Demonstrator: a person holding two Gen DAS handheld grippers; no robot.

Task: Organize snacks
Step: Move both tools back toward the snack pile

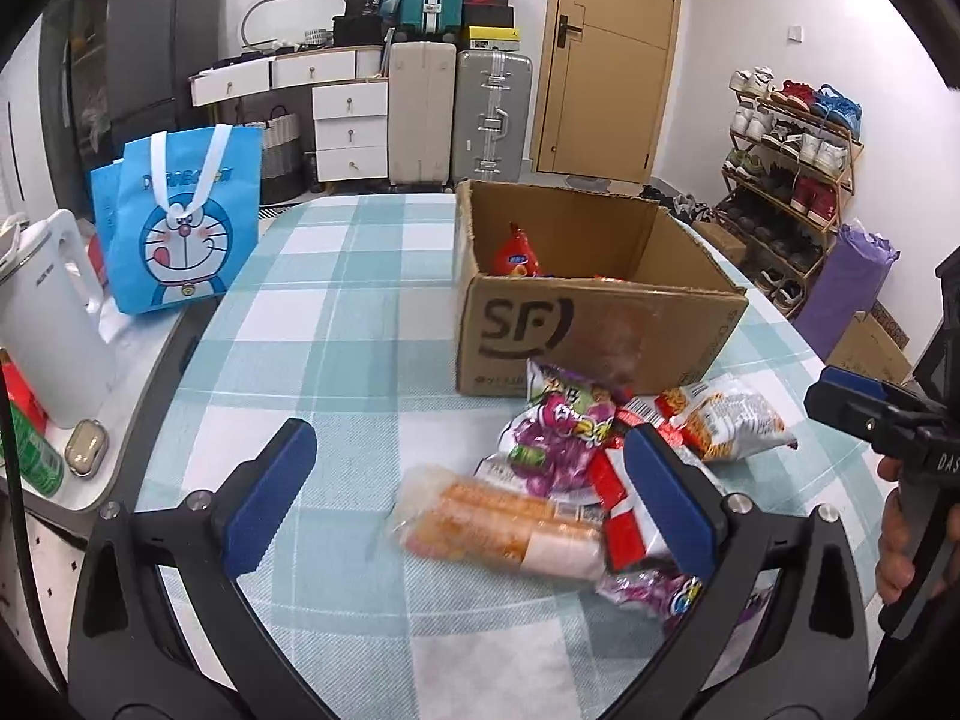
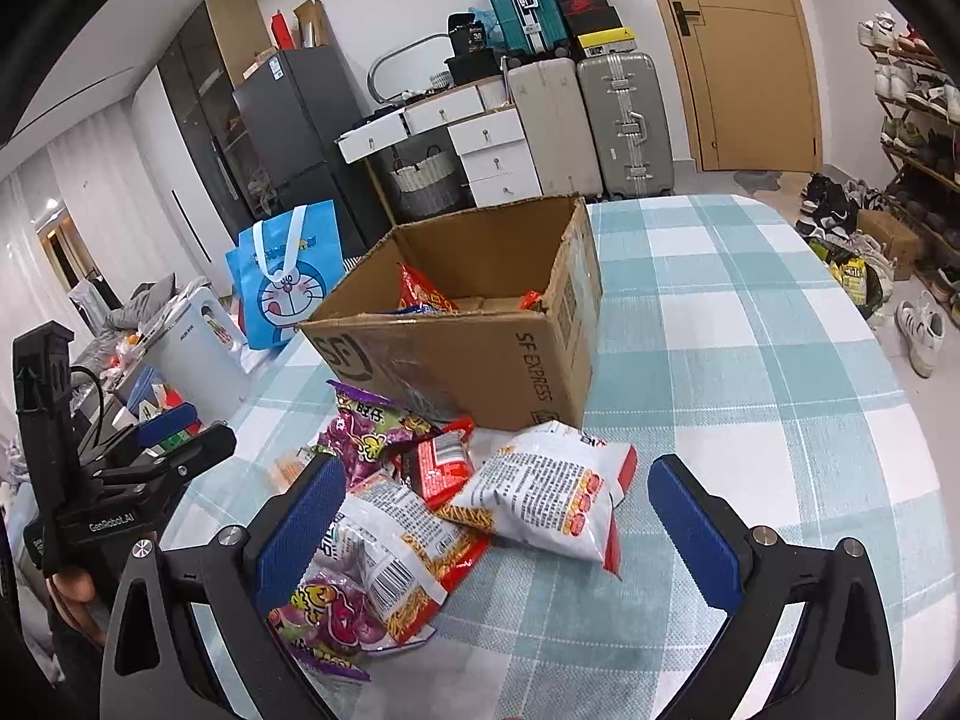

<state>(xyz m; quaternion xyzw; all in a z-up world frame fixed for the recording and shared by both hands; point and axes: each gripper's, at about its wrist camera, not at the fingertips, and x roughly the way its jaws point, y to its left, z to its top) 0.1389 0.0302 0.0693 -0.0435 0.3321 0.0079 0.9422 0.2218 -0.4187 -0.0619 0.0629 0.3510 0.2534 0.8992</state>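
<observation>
An open cardboard SF box (image 1: 600, 324) stands on the checked tablecloth and holds a few red snack packets (image 1: 516, 255); it also shows in the right wrist view (image 2: 480, 354). A pile of snack bags lies in front of it: an orange clear-wrapped pack (image 1: 504, 525), purple bags (image 1: 558, 432), red packets (image 2: 441, 462) and white bags (image 2: 546, 495). My left gripper (image 1: 474, 498) is open above the orange pack. My right gripper (image 2: 498, 522) is open above the white bags. Neither holds anything.
A blue Doraemon bag (image 1: 180, 228) and a white kettle (image 1: 48, 324) stand at the table's left. Checked cloth (image 2: 750, 360) stretches to the right of the box. Suitcases, drawers, a door and a shoe rack (image 1: 792, 180) lie beyond the table.
</observation>
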